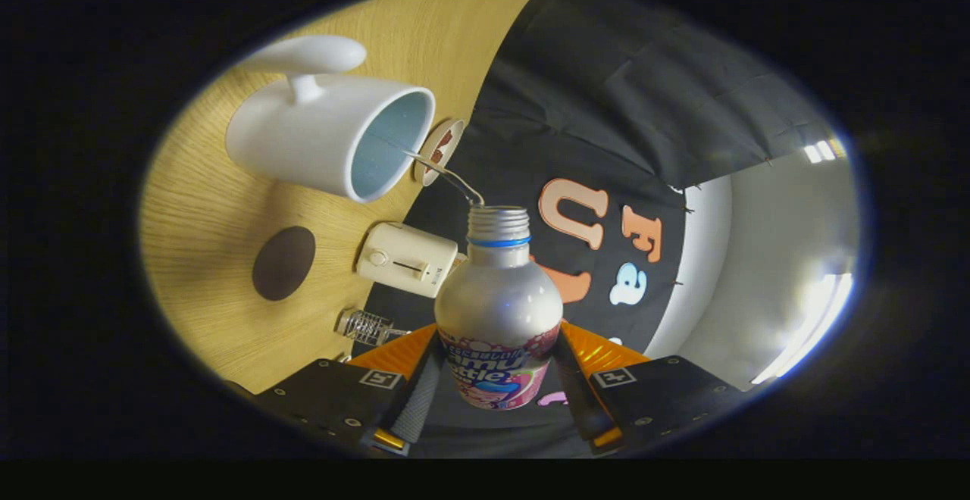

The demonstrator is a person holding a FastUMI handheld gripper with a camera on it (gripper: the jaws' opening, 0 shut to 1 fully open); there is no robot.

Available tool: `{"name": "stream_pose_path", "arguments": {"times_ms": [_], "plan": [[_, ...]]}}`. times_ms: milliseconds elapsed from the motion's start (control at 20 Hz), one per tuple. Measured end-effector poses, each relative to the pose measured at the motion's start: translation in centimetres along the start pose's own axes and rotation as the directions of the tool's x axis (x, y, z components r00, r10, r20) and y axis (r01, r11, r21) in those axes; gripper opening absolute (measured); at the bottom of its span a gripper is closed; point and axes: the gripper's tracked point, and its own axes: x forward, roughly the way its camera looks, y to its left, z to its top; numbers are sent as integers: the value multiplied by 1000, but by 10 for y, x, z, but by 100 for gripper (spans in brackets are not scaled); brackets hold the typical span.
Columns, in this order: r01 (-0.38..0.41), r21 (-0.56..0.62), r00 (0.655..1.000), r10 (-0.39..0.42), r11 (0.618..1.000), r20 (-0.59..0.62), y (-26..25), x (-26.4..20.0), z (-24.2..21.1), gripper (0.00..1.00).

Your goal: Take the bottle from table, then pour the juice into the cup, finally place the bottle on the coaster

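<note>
My tool [496,379] is clamped on the bottle [498,310], one finger pressed to each side of its labelled lower body, so the jaws stand only as far apart as the bottle is wide. The bottle is uncapped, its threaded neck with a blue ring pointing away from me, and I have it tipped over sideways toward the cup [333,135]. A thin clear stream [447,174] runs from the bottle's mouth across into the open rim of the cup, whose inside looks pale blue.

The cup is white with a broad handle, standing on the wooden tabletop [204,212] just beyond the bottle's mouth. Beside the cup, on the side away from its handle, a dark round coaster [283,263] lies flat on the tabletop with nothing on it, apart from the cup. Near the coaster, closer to the bottle, is a small cream appliance with a knob and a slider [405,257]. A little clear ribbed object [366,326] lies near my fingers. Behind the cup's rim, a small round patterned object [439,150] sits at the tabletop's edge.
</note>
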Motion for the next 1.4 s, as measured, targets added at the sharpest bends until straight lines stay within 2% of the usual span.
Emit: {"name": "stream_pose_path", "arguments": {"times_ms": [1400], "plan": [[23,-117,998,-16,993,61,-15,7,6,76]]}}
